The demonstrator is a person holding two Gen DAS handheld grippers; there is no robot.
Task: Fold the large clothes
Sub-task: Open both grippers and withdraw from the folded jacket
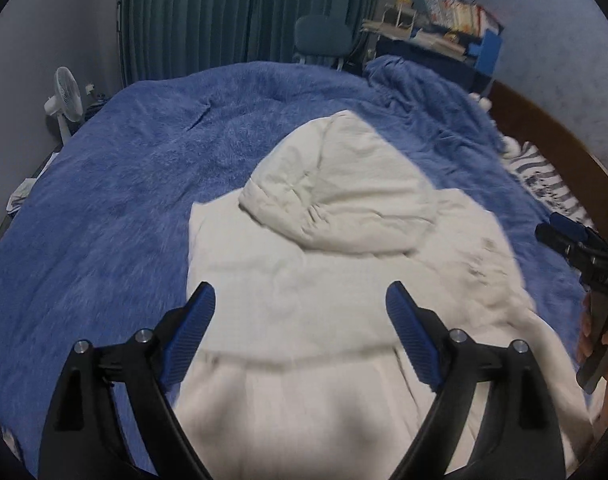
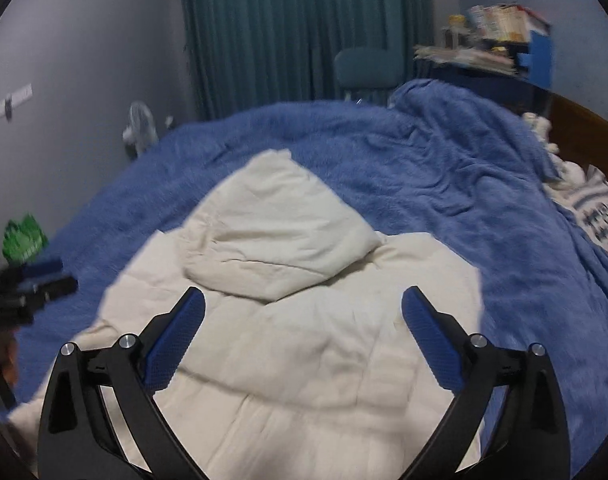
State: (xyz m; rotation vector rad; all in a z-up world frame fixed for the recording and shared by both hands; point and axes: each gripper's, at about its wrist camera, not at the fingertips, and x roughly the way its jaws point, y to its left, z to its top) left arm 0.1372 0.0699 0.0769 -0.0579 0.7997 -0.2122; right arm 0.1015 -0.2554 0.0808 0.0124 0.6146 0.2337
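A cream hooded padded coat (image 1: 344,280) lies flat on the blue fleece blanket (image 1: 124,200), its hood (image 1: 344,192) pointing away from me. My left gripper (image 1: 300,300) hangs above the coat's body, jaws wide apart, nothing between the blue pads. In the right wrist view the same coat (image 2: 304,340) and hood (image 2: 280,232) lie below my right gripper (image 2: 304,304), which is also open and empty. The right gripper (image 1: 576,248) shows at the right edge of the left wrist view; the left gripper (image 2: 32,284) shows at the left edge of the right wrist view.
The bed's wooden headboard (image 1: 552,136) runs along the right, with a striped pillow (image 1: 544,180) beside it. A bunched blue blanket fold (image 2: 464,140) lies at the far right. Beyond the bed stand a chair (image 1: 324,36), a cluttered desk (image 1: 444,40), a fan (image 1: 66,100) and teal curtains (image 1: 244,12).
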